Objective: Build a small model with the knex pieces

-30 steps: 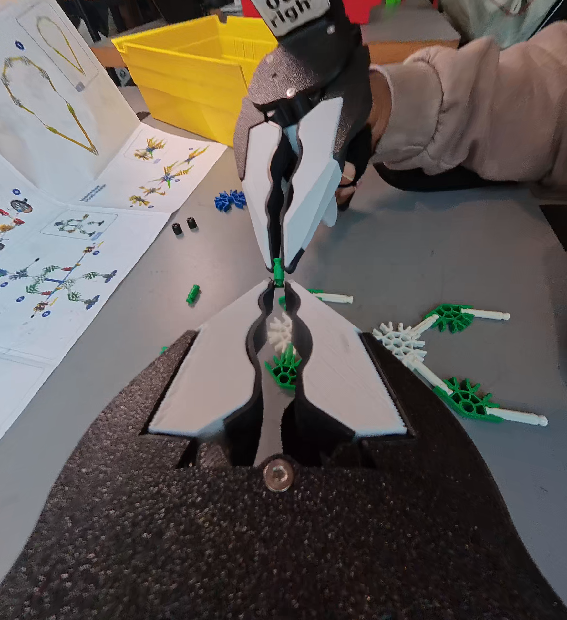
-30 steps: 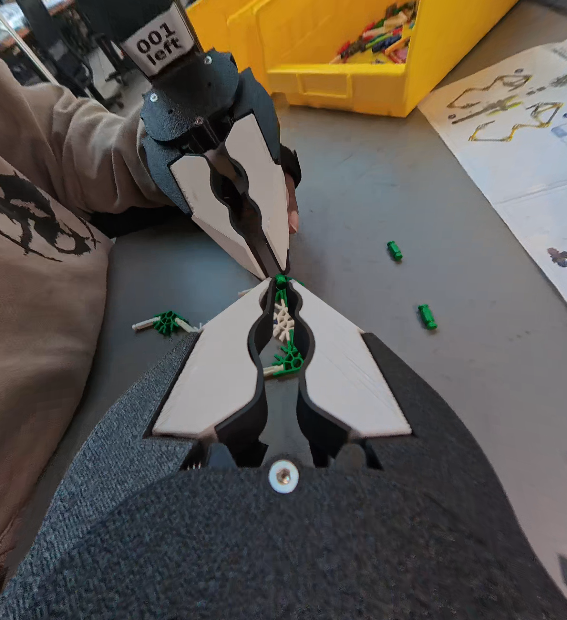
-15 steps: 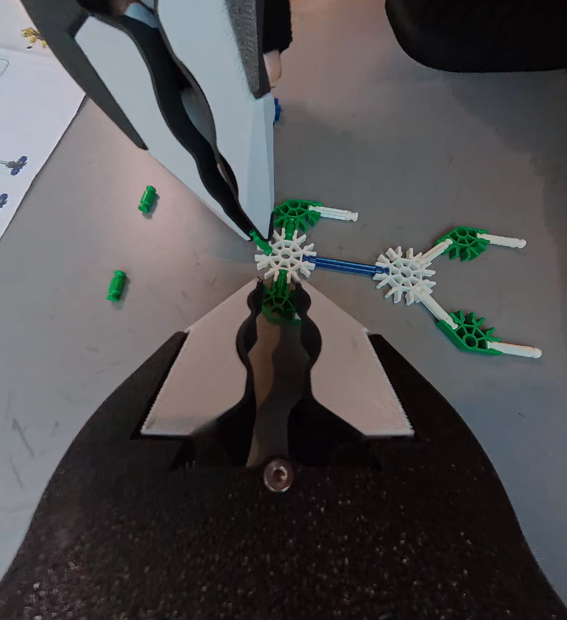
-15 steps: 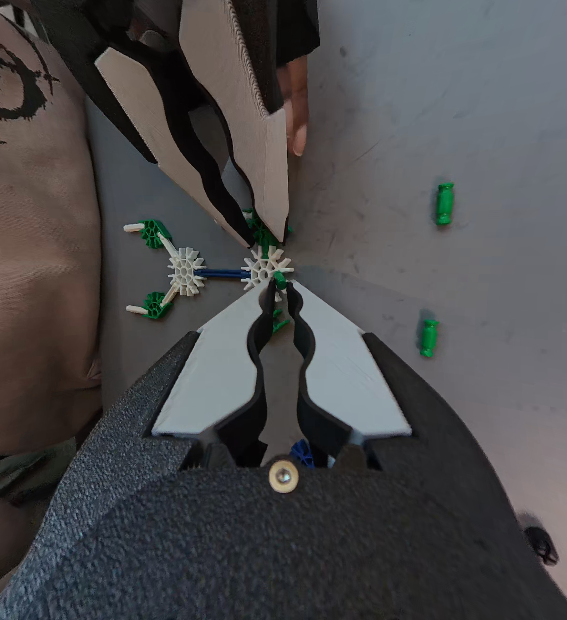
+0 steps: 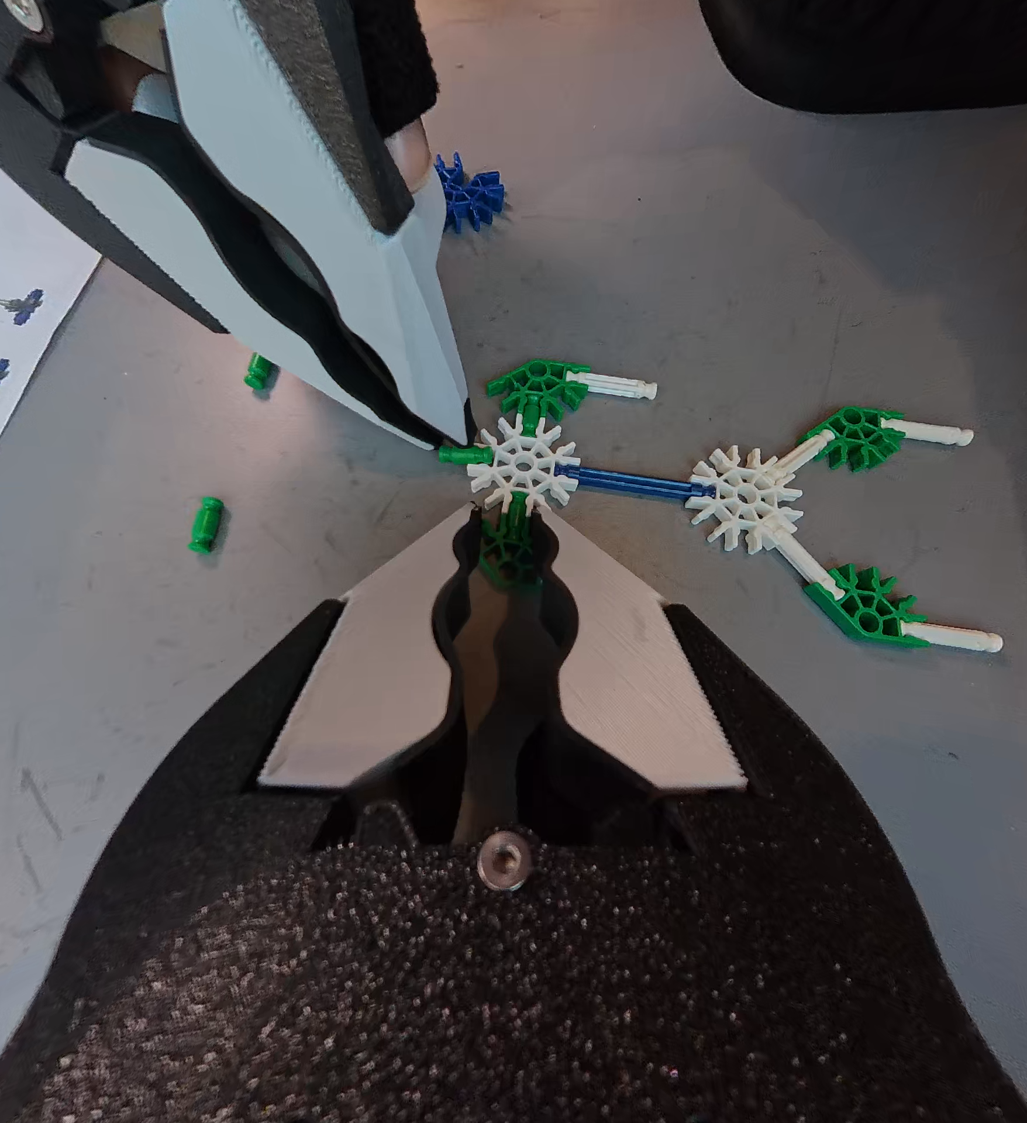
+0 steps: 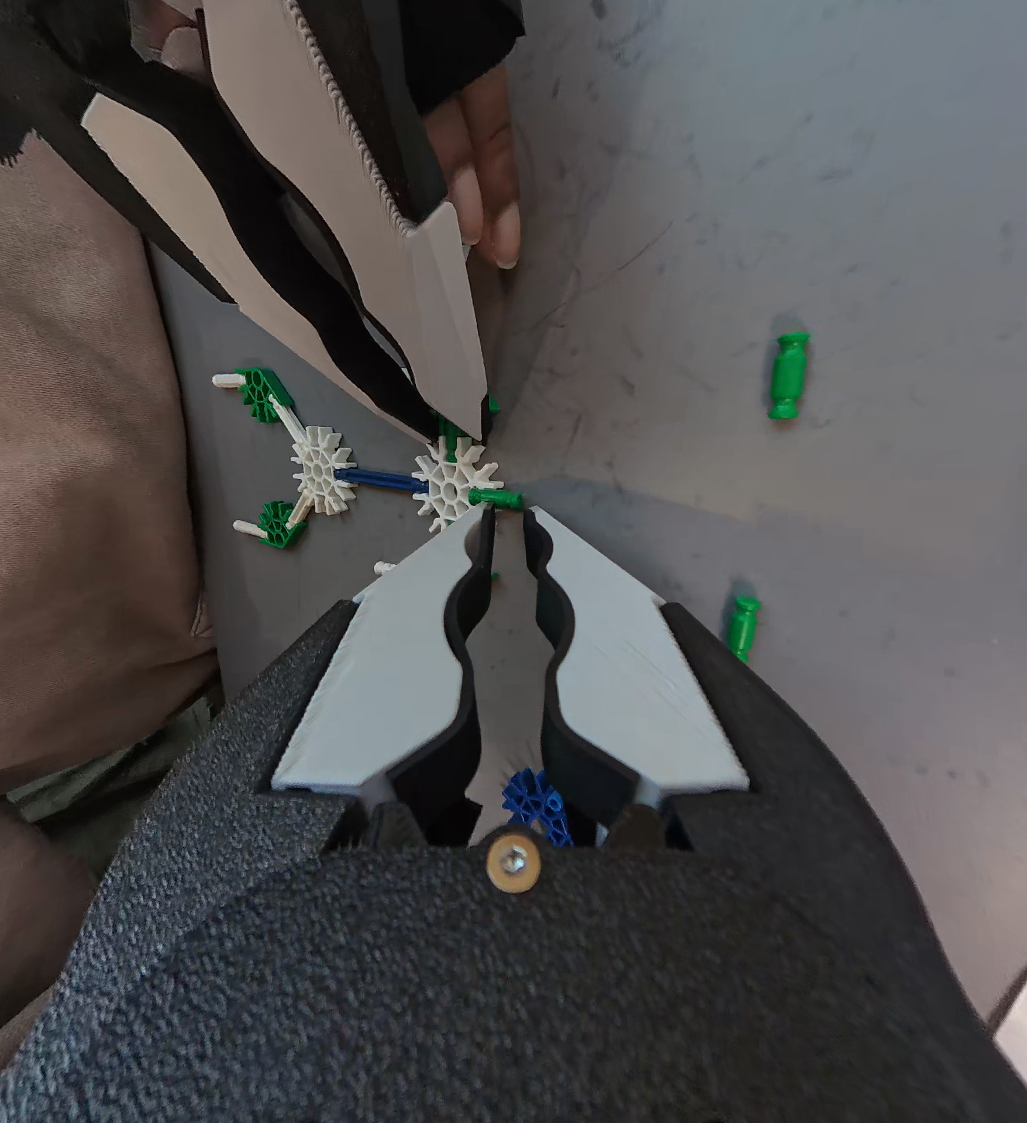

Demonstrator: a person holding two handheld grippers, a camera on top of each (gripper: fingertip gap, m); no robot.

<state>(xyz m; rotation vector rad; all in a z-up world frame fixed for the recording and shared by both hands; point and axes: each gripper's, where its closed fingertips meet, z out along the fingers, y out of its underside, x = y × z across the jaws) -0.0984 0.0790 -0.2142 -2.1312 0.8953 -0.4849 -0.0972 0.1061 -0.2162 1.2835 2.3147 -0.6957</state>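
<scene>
While the left gripper (image 5: pixel 508 528) clamps a green connector (image 5: pixel 508 556) plugged into the white hub (image 5: pixel 523 467), the right gripper (image 6: pixel 508 516) stands slightly parted just beside the hub's green peg (image 6: pixel 494 498).

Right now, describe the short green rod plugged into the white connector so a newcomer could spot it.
On the grey table lies a toy assembly of two white snowflake connectors joined by a blue rod. The short green rod sticks out of the connector opposite the blue rod. Unlike the two loose green rods nearby, it is plugged in.
</scene>
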